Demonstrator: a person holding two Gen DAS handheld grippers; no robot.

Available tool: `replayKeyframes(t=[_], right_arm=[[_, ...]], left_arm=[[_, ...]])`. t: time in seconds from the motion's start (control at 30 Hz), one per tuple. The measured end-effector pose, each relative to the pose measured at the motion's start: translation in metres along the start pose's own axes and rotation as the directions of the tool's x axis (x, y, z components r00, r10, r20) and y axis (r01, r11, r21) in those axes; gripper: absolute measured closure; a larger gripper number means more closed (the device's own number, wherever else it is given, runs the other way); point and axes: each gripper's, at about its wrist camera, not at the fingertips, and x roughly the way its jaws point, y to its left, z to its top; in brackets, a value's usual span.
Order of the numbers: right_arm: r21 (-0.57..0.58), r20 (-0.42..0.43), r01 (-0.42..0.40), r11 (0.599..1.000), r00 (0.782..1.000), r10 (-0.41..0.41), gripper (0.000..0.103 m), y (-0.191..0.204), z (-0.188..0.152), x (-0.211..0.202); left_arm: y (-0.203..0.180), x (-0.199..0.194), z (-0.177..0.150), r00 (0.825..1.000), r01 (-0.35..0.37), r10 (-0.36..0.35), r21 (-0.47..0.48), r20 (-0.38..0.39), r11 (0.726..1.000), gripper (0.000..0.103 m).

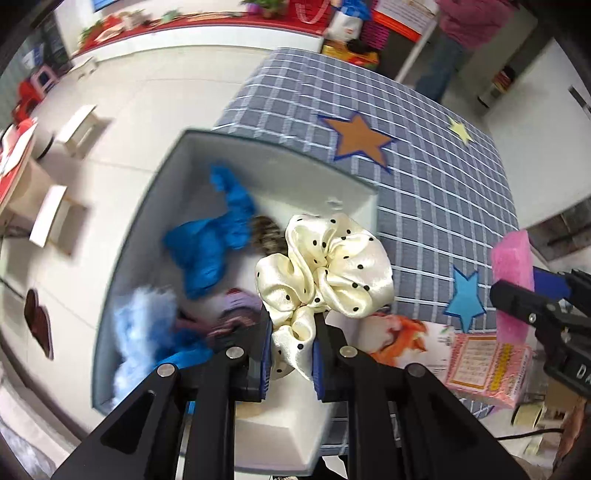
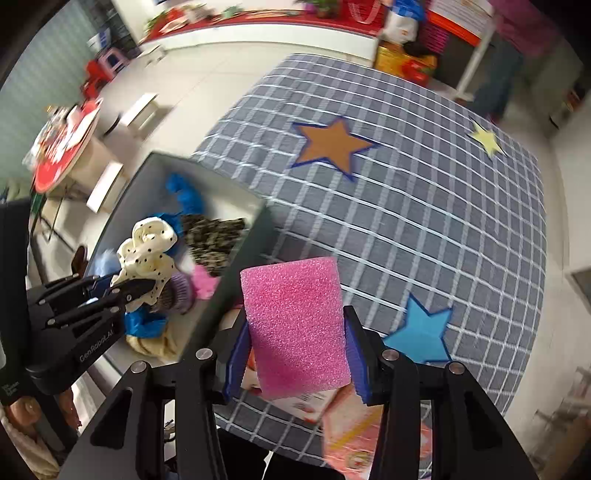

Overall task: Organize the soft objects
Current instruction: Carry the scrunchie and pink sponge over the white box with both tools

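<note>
The left gripper (image 1: 291,347) clamps a cream dotted scrunchie (image 1: 325,266) over the open box (image 1: 354,184) of soft items. The right gripper (image 2: 295,365) grasps a pink sponge (image 2: 295,325) above the grey checked tablecloth (image 2: 424,221) bearing paper stars; white floor surrounds the table.

Floor (image 1: 155,92): pale, glossy tile. Long white counter (image 2: 258,33) with red top along the far wall. Small white stools (image 1: 79,129) stand on the floor at left. Worktop (image 2: 424,206) covered in grey checked cloth bearing paper stars (image 2: 332,146). Lighting bright, even.
</note>
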Motion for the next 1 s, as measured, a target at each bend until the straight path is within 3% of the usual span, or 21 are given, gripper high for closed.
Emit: replayKeyframes(t=[0.4, 1.0], right_arm=[[-0.159, -0.080, -0.065, 0.985, 0.995, 0.052, 0.055, 0.093, 0.012, 0.040], [-0.206, -0.127, -0.059, 0.977, 0.991, 0.033, 0.055, 0.138, 0.024, 0.069]], left_arm=[[0.073, 0.008, -0.028, 0.999, -0.040, 0.036, -0.169, -0.028, 0.985, 0.084], [0.085, 0.006, -0.043, 0.997, -0.078, 0.076, -0.191, -0.018, 0.978, 0.083]])
